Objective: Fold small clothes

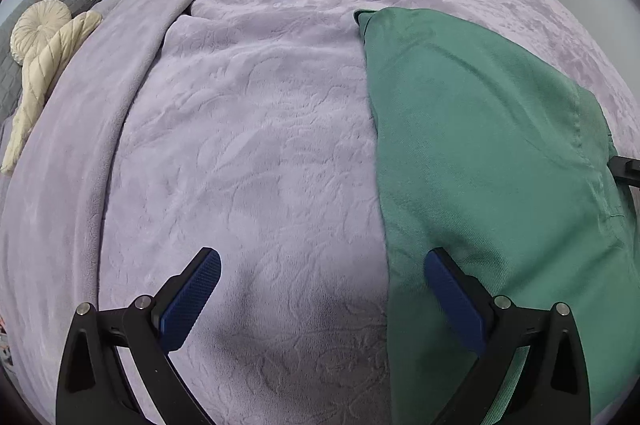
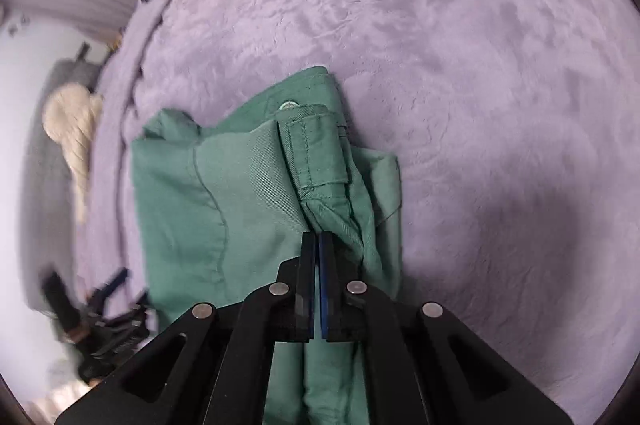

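Right hand-held gripper [image 2: 319, 245] clamped on a thin bunch of the green garment [image 2: 240, 193], which lies on the lavender bed blanket [image 1: 248, 145]. Left hand-held gripper [image 1: 320, 265] wide apart, holding nothing. Risk: one-sided pull drags the layers askew, or the bunch slips out.

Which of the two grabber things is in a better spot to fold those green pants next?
Right. The right gripper is already shut on the pants. The left gripper is open, holding nothing, beside their edge.
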`<state>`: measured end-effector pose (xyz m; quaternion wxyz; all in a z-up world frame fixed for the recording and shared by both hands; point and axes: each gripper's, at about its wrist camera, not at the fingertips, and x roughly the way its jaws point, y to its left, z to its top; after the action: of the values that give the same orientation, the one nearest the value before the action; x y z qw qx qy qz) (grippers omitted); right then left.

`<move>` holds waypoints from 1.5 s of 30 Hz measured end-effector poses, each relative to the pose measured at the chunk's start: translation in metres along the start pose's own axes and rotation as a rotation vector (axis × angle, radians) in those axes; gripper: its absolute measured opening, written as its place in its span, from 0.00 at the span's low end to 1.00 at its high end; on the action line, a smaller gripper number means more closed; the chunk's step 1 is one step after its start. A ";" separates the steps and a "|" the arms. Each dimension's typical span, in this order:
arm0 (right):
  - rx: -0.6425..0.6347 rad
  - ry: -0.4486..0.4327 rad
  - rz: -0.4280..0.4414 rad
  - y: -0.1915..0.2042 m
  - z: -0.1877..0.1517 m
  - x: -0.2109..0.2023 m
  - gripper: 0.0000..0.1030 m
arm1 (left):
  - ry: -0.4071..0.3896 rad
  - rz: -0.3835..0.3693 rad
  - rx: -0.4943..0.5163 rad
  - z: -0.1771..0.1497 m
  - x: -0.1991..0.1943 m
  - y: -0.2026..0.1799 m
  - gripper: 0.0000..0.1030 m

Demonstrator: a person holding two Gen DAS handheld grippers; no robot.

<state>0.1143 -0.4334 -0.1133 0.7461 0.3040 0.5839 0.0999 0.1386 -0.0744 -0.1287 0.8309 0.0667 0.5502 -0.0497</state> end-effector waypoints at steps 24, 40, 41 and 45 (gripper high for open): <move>-0.217 0.103 -0.328 0.016 -0.008 0.034 0.00 | 0.024 -0.051 0.109 0.000 0.007 -0.072 1.00; -0.141 0.077 -0.001 0.059 -0.101 -0.056 0.48 | 0.027 -0.093 0.096 -0.027 -0.060 -0.001 0.99; -0.170 0.094 -0.051 0.063 -0.111 -0.053 0.48 | 0.040 -0.092 0.110 -0.035 -0.060 0.001 0.99; -0.117 0.049 -0.190 0.052 -0.147 -0.059 0.51 | 0.115 -0.108 0.117 -0.069 -0.048 0.002 0.99</move>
<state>-0.0291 -0.3721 -0.0552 0.7540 0.2008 0.6214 0.0699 0.0575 -0.0609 -0.1108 0.7888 0.0880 0.5958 -0.1226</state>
